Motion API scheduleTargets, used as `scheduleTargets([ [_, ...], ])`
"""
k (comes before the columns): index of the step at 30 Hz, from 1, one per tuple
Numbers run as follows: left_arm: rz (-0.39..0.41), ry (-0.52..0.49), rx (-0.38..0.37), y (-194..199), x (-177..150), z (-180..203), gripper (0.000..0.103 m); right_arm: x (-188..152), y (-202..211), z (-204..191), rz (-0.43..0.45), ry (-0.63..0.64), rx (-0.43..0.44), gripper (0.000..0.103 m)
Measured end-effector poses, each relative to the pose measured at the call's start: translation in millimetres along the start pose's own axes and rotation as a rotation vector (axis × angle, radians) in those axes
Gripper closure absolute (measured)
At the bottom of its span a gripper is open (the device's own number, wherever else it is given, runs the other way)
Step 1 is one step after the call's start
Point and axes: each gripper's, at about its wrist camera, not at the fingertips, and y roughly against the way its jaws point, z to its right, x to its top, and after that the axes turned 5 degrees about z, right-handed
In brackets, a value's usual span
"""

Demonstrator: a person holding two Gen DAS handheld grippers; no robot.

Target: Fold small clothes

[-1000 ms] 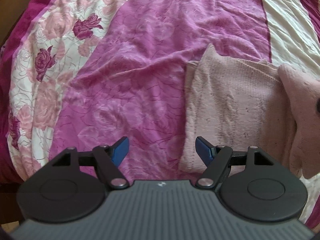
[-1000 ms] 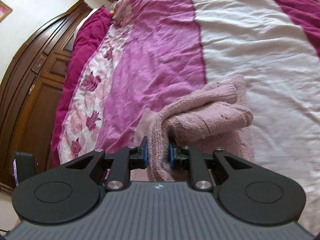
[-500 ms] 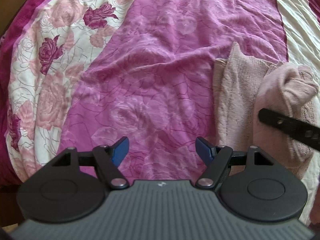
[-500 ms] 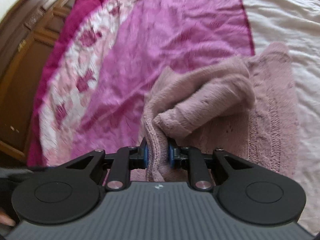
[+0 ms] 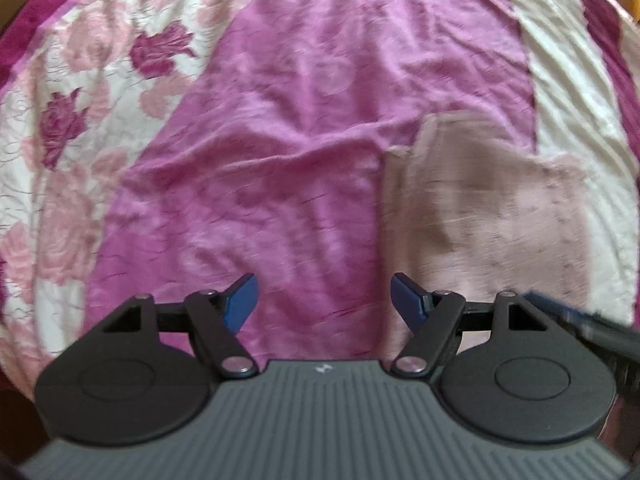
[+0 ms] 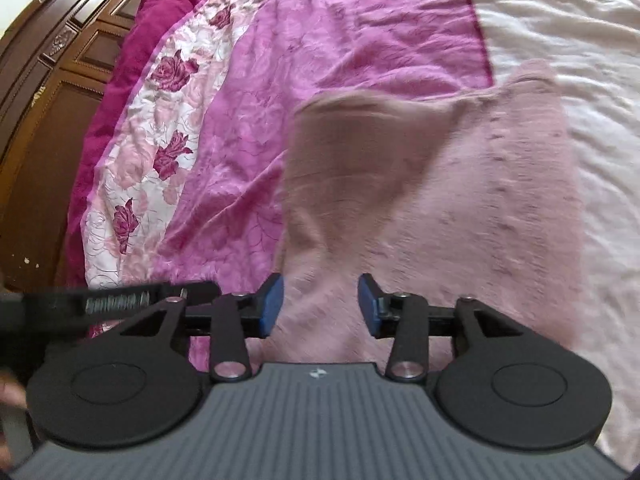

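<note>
**Both jaws released, pink knit lying on the bed**

Far left in the right wrist view: dark wooden wardrobe (image 6: 48, 92) beside the bed. Bedspread (image 5: 312, 128) runs in stripes, left to right: dark magenta edge, white band with rose print, wide pink-purple band, then cream.

Left gripper (image 5: 323, 300): jaws spread wide, nothing between them. Below the gap is bare pink-purple bedspread only. The pink knitted garment (image 5: 484, 216) lies flat on the bed ahead and to the right of these jaws, its left edge roughly in line with the right blue pad; not touching either pad. Garment straddles the pink-purple and cream stripes. Blurred.

Right gripper (image 6: 320, 306): jaws apart, gripping nothing. The knit (image 6: 460, 216) lies directly ahead and under the gap, spreading off to the right onto the cream stripe. A folded flap (image 6: 360, 148) sits over its left part, heavily motion-blurred, so can't tell if it is resting or mid-air. Pads close to the fabric; contact can't be told.

The two grippers are just beside each other: each shows as a blurred dark bar at the edge of the other's view.
</note>
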Motion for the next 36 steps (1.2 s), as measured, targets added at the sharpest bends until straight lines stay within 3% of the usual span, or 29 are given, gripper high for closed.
scheduleTargets([
  [5, 0.018, -0.025, -0.065, -10.3, 3.8, 30.4, 0.029, -4.9, 29.6, 29.0, 0.037, -0.017, -0.061, 0.046],
  [12, -0.018, -0.040, -0.068, -46.5, 4.2, 51.6, 0.029, 1.8, 57.3, 74.1, 0.130, -0.096, -0.178, 0.037],
  [18, -0.049, -0.023, -0.061, -61.6, 0.4, 49.9, 0.030, -2.9, 43.1, 99.1, 0.088, -0.159, -0.197, 0.037],
  [20, -0.053, 0.004, -0.103, -61.7, -1.0, 44.4, 0.051, -8.7, 36.0, 101.3, 0.064, -0.177, -0.175, 0.037],
  [21, -0.064, 0.014, -0.133, -61.4, -1.4, 43.6, 0.071, -12.1, 31.9, 98.0, 0.057, -0.168, -0.172, 0.037],
  [22, -0.075, 0.024, -0.144, -61.0, -1.6, 42.5, 0.074, -14.9, 29.1, 93.3, 0.052, -0.149, -0.174, 0.037],
  [29, -0.059, -0.016, -0.133, -41.4, -0.3, 35.9, 0.083, -15.8, 27.0, 80.5, 0.036, -0.113, -0.143, 0.036],
  [33, -0.063, -0.035, -0.055, -43.2, -3.6, 22.8, 0.094, -15.6, 25.6, 72.6, 0.009, -0.080, -0.114, 0.036],
  [36, -0.079, -0.030, -0.008, -49.3, -1.4, 16.6, 0.096, -19.4, 19.7, 68.6, -0.001, -0.061, -0.117, 0.033],
])
